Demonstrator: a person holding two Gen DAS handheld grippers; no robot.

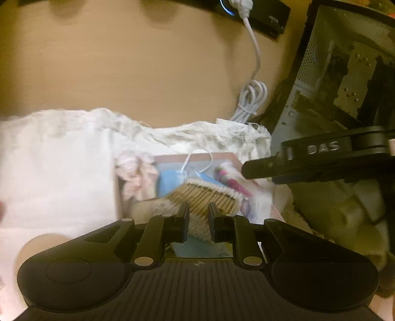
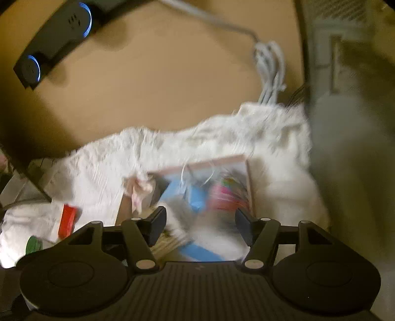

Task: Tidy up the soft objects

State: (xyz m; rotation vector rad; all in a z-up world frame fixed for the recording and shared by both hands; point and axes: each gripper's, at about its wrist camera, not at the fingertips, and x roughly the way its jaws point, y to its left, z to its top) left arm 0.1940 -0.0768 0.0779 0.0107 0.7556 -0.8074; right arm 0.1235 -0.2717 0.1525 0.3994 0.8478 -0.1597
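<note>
**Left jaws closing on the swab bundle over the box**

Your left gripper (image 1: 198,210) is sitting low over a shallow pink-rimmed box (image 1: 212,156), its jaws drawn narrow around a bundle of cotton swabs (image 1: 209,195). The swab ends are lying between the jaws, and the pads appear to be pressing on the bundle's near edge, though blur is making the contact hard to judge. Beside the swabs, a light blue soft item (image 1: 167,184) with a thin white loop is filling the middle of the box, a pale pink crumpled fabric piece (image 1: 134,172) is draping over its left rim, and a pink-and-white tube (image 1: 228,179) is lying at the right end.

The box is resting on a white fringed cloth (image 1: 61,158) that is spreading across the tan counter (image 1: 123,74). A coiled white cable (image 1: 251,98) is lying just past the cloth, running up to a black power strip (image 1: 261,14). A black mesh-sided computer case (image 1: 345,61) is standing to the right.

Your right gripper (image 2: 200,224) is hanging over the same box with its jaws standing apart and nothing gripped between them; the contents below are smeared by motion blur. From the left wrist view, one of its black fingers (image 1: 271,168) is reaching in from the right, above the tube. At the left of the right wrist view, a red block (image 2: 68,219) and a green round item (image 2: 33,244) are lying on white fabric.
</note>
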